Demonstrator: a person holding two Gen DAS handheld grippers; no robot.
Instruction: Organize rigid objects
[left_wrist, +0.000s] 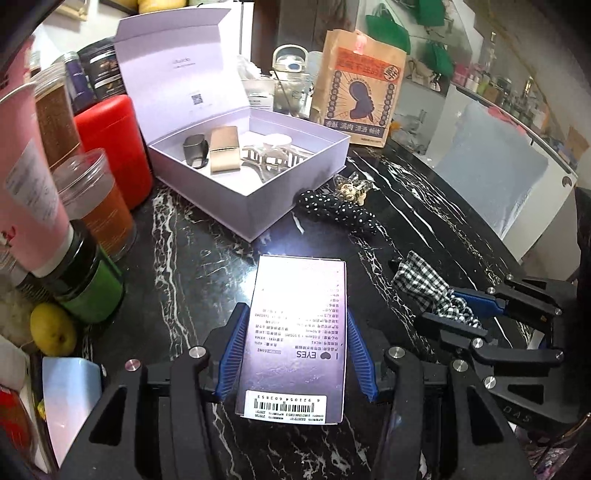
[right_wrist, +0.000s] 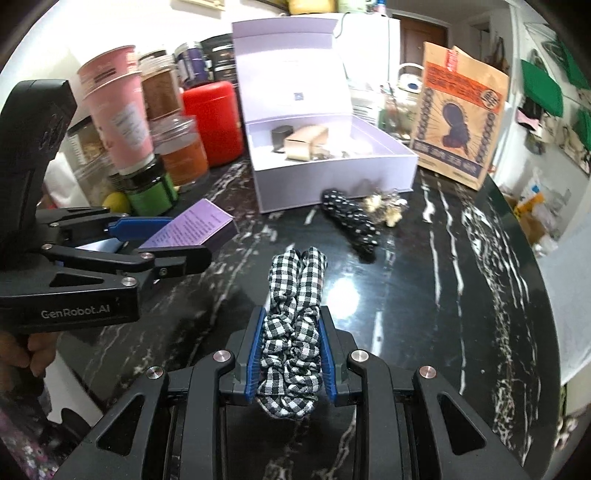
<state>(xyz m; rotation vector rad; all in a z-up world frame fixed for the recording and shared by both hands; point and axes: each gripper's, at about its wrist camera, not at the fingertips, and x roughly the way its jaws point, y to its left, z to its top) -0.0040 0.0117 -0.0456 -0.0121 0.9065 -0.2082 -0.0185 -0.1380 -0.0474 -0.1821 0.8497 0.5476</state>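
Observation:
My left gripper (left_wrist: 295, 325) is shut on a flat purple carton (left_wrist: 295, 339) printed with text and a barcode, held above the black marble table (left_wrist: 207, 258). My right gripper (right_wrist: 291, 332) is shut on a black-and-white checked scrunchie (right_wrist: 295, 317). Each gripper shows in the other's view: the right gripper (left_wrist: 454, 306) with the scrunchie (left_wrist: 428, 288), the left gripper (right_wrist: 162, 240) with the carton (right_wrist: 192, 229). An open lilac gift box (left_wrist: 255, 199) stands beyond, holding a dark cap-like piece (left_wrist: 195, 149), a beige case (left_wrist: 223, 147) and a pale claw clip (left_wrist: 273, 155).
A black polka-dot scrunchie (left_wrist: 340, 210) and a small clear clip with a beige charm (left_wrist: 351, 188) lie beside the box. Jars, a pink tube (left_wrist: 29, 177), a red canister (left_wrist: 110, 147) and a lemon (left_wrist: 51, 328) crowd the left. A brown paper bag (left_wrist: 358, 85) stands behind.

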